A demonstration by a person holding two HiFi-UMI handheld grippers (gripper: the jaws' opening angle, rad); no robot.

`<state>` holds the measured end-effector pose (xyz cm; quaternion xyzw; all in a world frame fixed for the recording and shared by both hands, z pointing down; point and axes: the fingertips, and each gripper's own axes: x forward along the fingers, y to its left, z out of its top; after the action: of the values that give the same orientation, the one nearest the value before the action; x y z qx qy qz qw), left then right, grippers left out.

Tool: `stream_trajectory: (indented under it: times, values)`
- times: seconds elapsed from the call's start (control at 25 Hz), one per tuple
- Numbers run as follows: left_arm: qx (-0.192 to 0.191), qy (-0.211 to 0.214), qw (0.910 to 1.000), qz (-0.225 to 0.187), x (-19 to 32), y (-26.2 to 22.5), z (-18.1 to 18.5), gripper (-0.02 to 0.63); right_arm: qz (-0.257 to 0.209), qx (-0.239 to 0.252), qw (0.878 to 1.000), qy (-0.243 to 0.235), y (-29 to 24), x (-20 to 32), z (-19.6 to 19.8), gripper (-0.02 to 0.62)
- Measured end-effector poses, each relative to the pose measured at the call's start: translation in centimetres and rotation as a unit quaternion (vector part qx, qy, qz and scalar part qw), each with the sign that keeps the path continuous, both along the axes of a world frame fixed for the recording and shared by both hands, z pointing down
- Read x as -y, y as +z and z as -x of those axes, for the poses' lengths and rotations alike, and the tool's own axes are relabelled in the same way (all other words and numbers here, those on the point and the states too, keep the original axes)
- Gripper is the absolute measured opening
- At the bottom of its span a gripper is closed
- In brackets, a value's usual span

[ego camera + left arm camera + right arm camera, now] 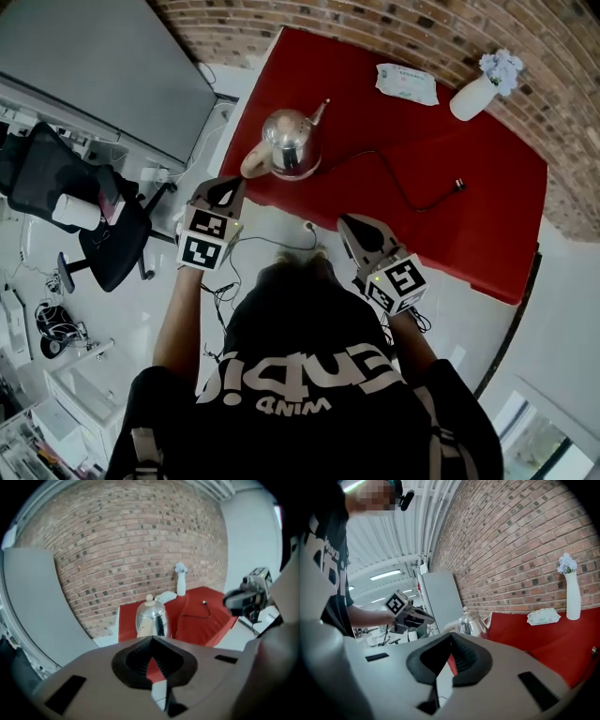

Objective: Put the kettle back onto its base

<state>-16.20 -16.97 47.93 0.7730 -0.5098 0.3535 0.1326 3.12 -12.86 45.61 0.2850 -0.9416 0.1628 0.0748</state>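
A shiny steel kettle (pixel 291 139) with a thin spout and a pale handle stands near the front left corner of the red table (pixel 487 216). A black cord (pixel 403 183) runs from under it to a loose plug; the base itself is hidden beneath the kettle. My left gripper (pixel 232 189) is shut and holds nothing, hovering just off the table's edge, a little short of the kettle's handle. The left gripper view shows the kettle (pixel 151 618) straight ahead beyond the closed jaws. My right gripper (pixel 350 225) is shut and empty too, off the table's front edge.
At the table's far side stand a white vase with flowers (pixel 476 94) and a pack of wipes (pixel 406 82). A brick wall runs behind. To the left are a grey panel (pixel 94 66) and a black office chair (pixel 94 216).
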Motion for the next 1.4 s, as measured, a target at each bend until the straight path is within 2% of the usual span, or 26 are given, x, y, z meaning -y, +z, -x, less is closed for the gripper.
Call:
stream_trajectory:
  times: [0.08,0.16,0.36,0.68,0.96,1.24,1.4]
  values:
    - [-0.066,0.01,0.9975,-0.02,-1.5,-1.7,-1.5,0.009,-0.002,-0.002,1.0,0.002,-0.1,-0.9,0.6,0.021]
    - [-0.112,0.024,0.9924,-0.043,-3.2,-2.9,-2.5,0.009,-0.005,-0.002,1.0,0.007,-0.4,-2.0,1.2,0.021]
    - [-0.166,0.059,0.9803,-0.09,-8.7,-5.5,-3.0,0.008,-0.022,-0.005,1.0,0.013,-1.8,-5.9,3.9,0.021]
    - [-0.183,0.04,0.9686,-0.163,-16.0,-7.8,0.4,0.008,-0.06,0.002,0.998,0.025,-5.1,-12.8,8.3,0.021]
    - [-0.193,0.04,0.9651,-0.173,-18.4,-8.1,-0.1,0.008,-0.071,0.007,0.997,0.017,-5.6,-15.4,8.8,0.021]
    - [-0.186,0.052,0.9676,-0.162,-19.2,-8.0,-2.0,0.008,-0.075,0.005,0.997,0.016,-5.4,-16.5,7.6,0.021]
    - [-0.181,0.054,0.9658,-0.178,-19.2,-8.4,-2.5,0.008,-0.081,0.002,0.997,0.012,-5.6,-16.7,7.2,0.021]
